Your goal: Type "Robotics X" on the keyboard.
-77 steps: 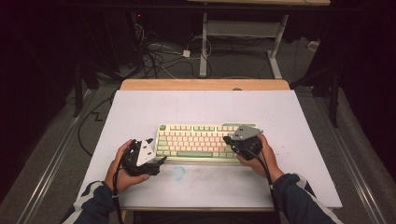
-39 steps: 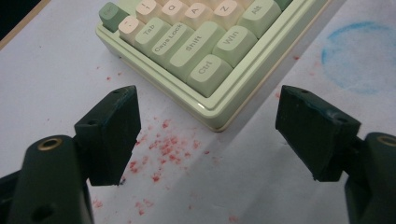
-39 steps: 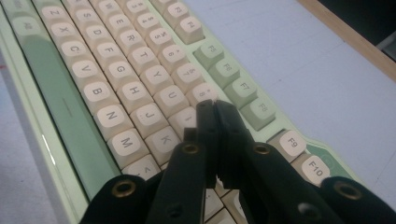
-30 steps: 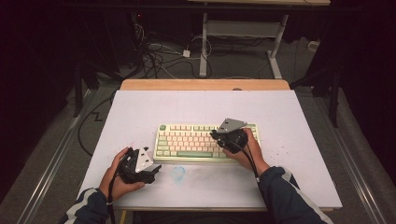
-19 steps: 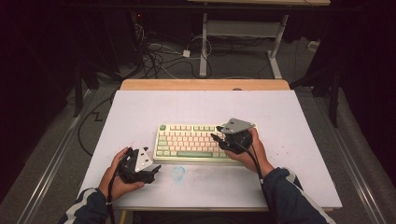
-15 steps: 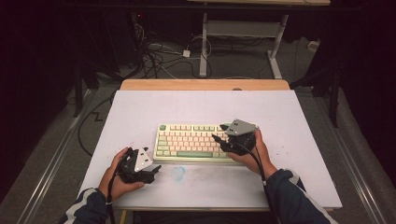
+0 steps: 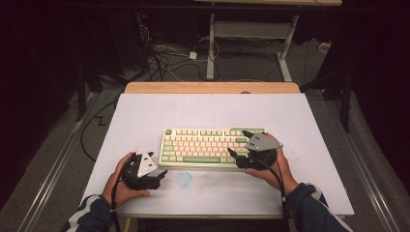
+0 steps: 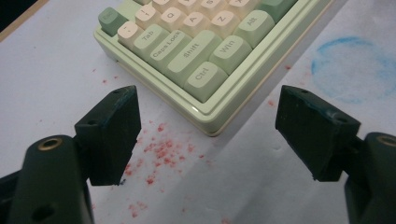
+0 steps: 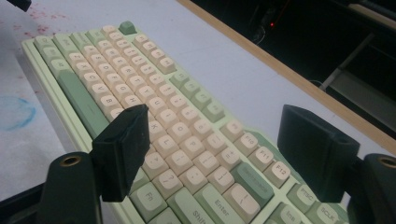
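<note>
Keyboard lies crosswise on the surface, 1 hand-held gripper at each end.

The keyboard (image 7: 214,148) rests mid-surface (image 7: 145,116), its long axis running left to right. The right hand-held gripper (image 7: 240,145) hovers over the keyboard's right end, its jaws having just been opening, nothing between them. The left hand-held gripper (image 7: 160,175) sits released just off the keyboard's near-left corner, which lies ahead between its jaws, untouched. The right is nearer.

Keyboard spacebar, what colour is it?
The spacebar is green, darker than the keyboard's pale case; the right gripper view shows it best.
</note>
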Tool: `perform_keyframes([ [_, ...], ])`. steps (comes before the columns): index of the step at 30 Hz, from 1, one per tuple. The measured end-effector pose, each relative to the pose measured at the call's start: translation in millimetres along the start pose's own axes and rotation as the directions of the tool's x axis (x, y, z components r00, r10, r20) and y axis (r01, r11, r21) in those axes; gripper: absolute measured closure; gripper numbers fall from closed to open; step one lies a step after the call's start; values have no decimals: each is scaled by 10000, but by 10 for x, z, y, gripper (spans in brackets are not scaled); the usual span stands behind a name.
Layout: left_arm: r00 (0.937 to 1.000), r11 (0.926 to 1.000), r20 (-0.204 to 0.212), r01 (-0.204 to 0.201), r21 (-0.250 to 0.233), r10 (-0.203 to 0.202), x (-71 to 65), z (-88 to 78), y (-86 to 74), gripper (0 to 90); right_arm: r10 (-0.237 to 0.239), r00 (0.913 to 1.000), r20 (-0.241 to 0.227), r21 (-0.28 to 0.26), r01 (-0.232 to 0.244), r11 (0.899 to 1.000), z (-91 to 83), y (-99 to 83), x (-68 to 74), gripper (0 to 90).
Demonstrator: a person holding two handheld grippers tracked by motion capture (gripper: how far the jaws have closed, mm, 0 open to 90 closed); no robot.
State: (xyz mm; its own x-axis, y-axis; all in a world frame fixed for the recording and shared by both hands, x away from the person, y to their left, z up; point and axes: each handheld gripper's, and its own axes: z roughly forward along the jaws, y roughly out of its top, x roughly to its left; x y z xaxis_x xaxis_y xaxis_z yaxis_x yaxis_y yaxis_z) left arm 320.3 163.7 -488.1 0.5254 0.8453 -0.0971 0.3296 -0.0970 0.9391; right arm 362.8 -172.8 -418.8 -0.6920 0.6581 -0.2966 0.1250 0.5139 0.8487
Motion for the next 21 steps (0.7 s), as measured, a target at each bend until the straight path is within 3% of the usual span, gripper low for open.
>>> perform_keyframes([
  [12, 9996, 9995, 88, 271, -151, -269, 3, -31, 68, 330, 23, 9985, 555, -216, -11, 9998, -322, -231, -20, 267],
  [21, 9943, 9973, 791, 722, -129, -710, 10, -80, 136, 543, -94, 9954, 958, -286, 122, 9995, -488, -379, 20, 268],
])
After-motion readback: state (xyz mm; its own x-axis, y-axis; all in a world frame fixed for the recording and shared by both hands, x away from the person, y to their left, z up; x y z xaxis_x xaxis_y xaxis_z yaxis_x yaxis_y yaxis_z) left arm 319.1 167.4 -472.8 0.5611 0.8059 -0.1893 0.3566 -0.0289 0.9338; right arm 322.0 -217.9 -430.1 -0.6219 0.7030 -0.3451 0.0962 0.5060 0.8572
